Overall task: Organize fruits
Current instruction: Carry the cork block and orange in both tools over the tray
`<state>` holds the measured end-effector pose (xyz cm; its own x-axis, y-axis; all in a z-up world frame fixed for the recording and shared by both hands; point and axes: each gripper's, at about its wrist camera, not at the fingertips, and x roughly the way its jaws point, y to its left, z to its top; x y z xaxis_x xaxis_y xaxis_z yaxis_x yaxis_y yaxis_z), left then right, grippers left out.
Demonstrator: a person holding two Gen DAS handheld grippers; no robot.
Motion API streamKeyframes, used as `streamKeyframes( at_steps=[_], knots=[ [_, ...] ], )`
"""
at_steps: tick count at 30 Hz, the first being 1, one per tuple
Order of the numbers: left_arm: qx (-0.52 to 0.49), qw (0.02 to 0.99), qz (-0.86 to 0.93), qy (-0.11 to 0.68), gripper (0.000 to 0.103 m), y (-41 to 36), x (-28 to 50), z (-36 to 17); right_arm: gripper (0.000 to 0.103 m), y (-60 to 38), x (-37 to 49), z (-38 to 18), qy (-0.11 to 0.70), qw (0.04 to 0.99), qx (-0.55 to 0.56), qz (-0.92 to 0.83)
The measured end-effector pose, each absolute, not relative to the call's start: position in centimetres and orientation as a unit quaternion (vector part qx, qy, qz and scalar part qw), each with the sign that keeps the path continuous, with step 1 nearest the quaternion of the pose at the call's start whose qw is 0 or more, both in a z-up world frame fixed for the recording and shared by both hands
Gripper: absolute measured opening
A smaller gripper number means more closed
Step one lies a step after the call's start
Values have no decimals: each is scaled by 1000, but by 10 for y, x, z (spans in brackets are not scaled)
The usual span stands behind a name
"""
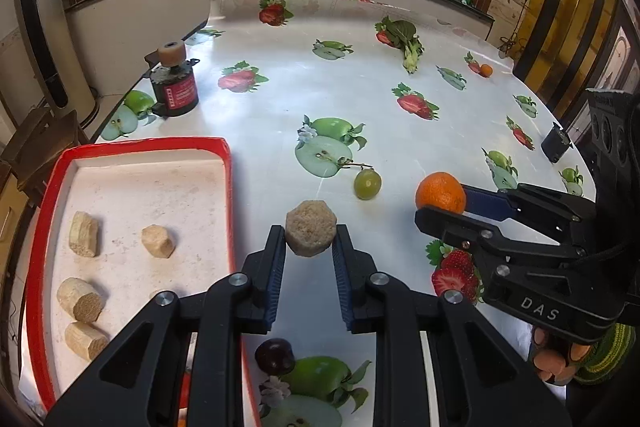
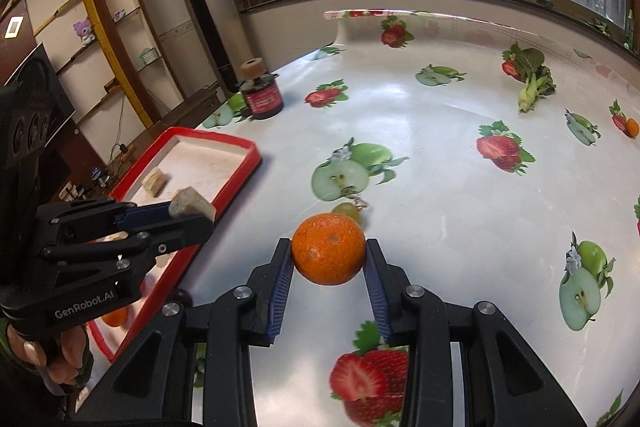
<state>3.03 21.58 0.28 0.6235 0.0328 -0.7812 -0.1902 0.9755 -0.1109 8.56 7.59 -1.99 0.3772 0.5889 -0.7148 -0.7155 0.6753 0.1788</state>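
Observation:
My left gripper (image 1: pixel 309 237) is shut on a beige hexagonal chunk (image 1: pixel 310 233) and holds it above the table, just right of the red tray (image 1: pixel 230 187). Several similar beige chunks (image 1: pixel 158 241) lie in the tray. My right gripper (image 2: pixel 328 259) is shut on an orange (image 2: pixel 328 253) held above the table; the orange also shows in the left wrist view (image 1: pixel 440 191). A green grape (image 1: pixel 367 183) lies on the table between the grippers. A dark plum (image 1: pixel 274 355) lies under my left gripper, next to the tray.
The table has a fruit-print cloth (image 1: pixel 360 87). A dark jar (image 1: pixel 174 91) with a beige roll on top stands at the far left. A leafy vegetable (image 1: pixel 406 41) and a small orange fruit (image 1: pixel 486 69) lie far back. A small dark object (image 1: pixel 556 143) sits at the right edge.

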Motion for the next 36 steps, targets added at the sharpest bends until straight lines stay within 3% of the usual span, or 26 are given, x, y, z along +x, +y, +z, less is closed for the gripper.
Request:
streamKeyframes(
  at_steps=[36],
  knots=[
    [-121,894,135,409,21,314,-24,10,36,167,41,4,371,802,-112,454]
  ],
)
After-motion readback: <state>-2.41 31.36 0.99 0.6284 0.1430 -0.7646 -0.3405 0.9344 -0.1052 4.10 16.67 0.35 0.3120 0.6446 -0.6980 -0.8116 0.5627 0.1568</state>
